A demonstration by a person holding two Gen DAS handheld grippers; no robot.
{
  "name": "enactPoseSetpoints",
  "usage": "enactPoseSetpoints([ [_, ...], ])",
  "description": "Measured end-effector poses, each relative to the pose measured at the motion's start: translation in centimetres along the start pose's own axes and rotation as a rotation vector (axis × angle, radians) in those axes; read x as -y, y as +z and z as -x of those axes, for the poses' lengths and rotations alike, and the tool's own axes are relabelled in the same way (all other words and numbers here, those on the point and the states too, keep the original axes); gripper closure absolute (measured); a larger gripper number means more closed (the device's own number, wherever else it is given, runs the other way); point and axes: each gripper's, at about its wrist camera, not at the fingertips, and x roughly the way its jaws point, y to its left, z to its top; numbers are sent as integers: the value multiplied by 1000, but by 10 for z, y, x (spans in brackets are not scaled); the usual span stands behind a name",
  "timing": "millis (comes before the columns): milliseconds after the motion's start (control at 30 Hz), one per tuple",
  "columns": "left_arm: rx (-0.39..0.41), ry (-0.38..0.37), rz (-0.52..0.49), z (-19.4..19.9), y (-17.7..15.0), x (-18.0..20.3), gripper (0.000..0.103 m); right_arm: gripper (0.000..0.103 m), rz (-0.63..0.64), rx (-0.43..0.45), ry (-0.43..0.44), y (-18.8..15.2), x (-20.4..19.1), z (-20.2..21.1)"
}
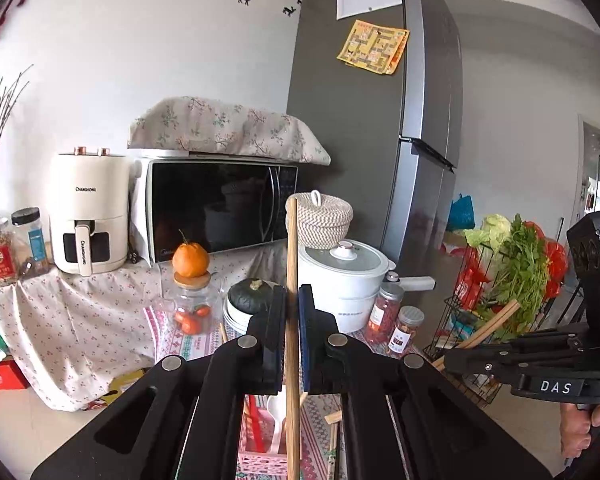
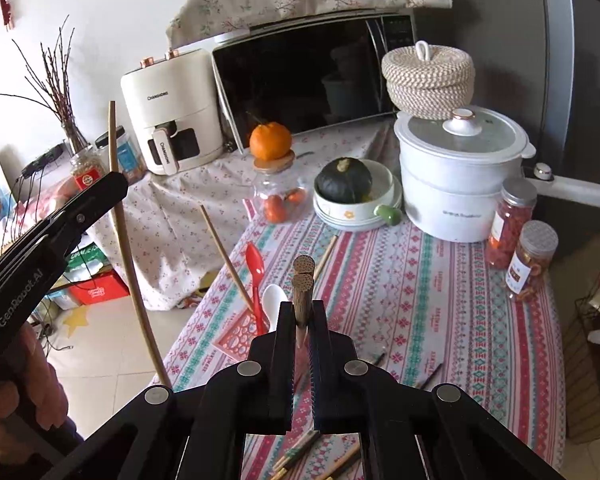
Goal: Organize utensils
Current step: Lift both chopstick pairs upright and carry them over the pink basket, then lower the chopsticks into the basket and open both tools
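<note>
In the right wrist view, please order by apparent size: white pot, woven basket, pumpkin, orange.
1. white pot
2. woven basket
3. pumpkin
4. orange
The orange stands farther back, so its real rank against the pumpkin is unsure.

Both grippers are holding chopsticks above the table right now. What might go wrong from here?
1. The left gripper pinches one long chopstick around mid-length, so it may pivot or slip when tilted toward the pink basket.
2. The right gripper holds a dark pair of chopsticks by a short section; one could slide out.
3. The grippers are close together, and the long chopstick may swing into the red spoon or white spoon.
</note>
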Motion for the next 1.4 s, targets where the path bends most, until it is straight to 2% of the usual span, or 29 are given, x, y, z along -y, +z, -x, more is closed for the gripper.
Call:
enactPoseSetpoints([
  [133,99,11,-25,-9,-4,-6,97,98,10,1,31,5,-8,-3],
  [300,129,44,-72,-41,-20,-7,97,98,9,-27,63,10,-15,-16],
  [433,111,74,-82,-65,-34,-11,97,98,-11,-83,85,10,-11,-37],
  [667,78,67,-99,-85,-46,-13,97,98,-62,-170,116,7,-1,-72],
  [1000,41,33,-85,-98,-54,-19,97,98,-82,-214,115,3,2,-98],
  [1400,-41,-34,-49,-112,-60,-29,97,98,-110,-244,126,-2,9,-115],
])
